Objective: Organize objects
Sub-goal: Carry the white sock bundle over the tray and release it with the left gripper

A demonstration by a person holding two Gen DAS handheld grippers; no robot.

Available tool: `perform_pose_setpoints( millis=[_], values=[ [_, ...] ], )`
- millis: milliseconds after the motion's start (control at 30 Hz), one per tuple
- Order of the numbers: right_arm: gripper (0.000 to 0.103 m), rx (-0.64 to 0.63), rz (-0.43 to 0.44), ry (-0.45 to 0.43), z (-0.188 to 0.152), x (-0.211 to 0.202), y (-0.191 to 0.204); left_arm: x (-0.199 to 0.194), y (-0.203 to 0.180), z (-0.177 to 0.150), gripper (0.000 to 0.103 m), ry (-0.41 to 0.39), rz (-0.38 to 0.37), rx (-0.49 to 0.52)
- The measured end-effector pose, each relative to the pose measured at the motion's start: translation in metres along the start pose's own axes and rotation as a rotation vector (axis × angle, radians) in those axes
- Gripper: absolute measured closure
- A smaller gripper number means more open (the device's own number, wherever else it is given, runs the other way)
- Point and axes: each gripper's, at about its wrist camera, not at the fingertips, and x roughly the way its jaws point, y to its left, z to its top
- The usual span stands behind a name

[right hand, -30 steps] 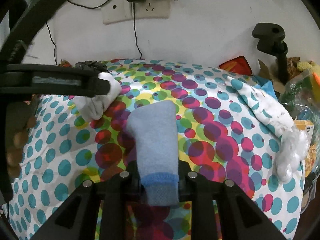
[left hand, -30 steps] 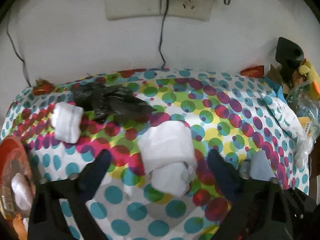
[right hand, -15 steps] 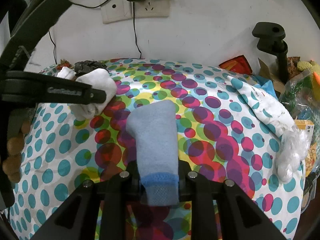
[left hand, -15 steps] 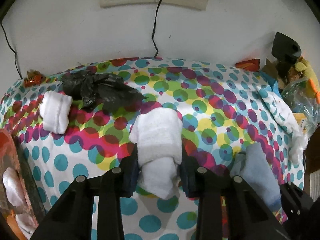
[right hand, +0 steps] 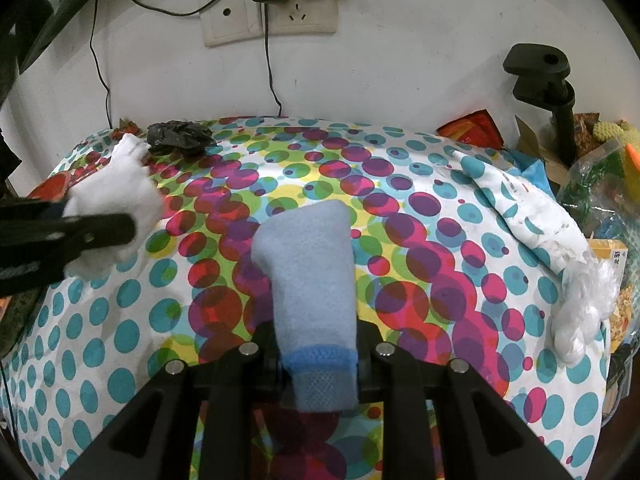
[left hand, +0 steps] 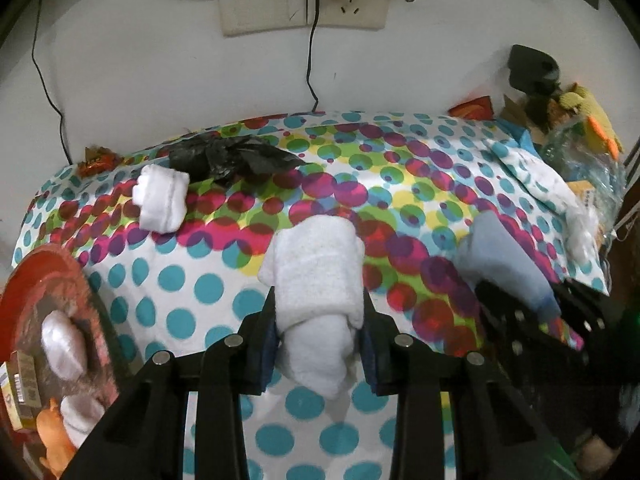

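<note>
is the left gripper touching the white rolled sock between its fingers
Touching. In the left wrist view, the left gripper has both pads pressed into the sides of the white rolled sock, pinching it narrower there.

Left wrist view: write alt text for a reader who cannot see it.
The left gripper has its jaws shut on a rolled white sock above a polka-dot cloth. Another white sock roll lies beside a crumpled black bag near the wall.
</note>
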Motion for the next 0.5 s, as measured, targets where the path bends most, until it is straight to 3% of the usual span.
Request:
perform_pose_setpoints(
  millis=[233, 500],
  values=[
    [0.081, 0.011, 0.007, 0.0, 0.0, -0.001, -0.002, -0.029, 0.011, -0.019, 0.071, 0.005, -0.019, -0.014],
    [0.08, 0.007, -0.004, 0.003, 0.0, 0.001, -0.003, -0.055, 0.033, -0.035, 0.071, -0.008, 0.035, -0.037]
  ],
)
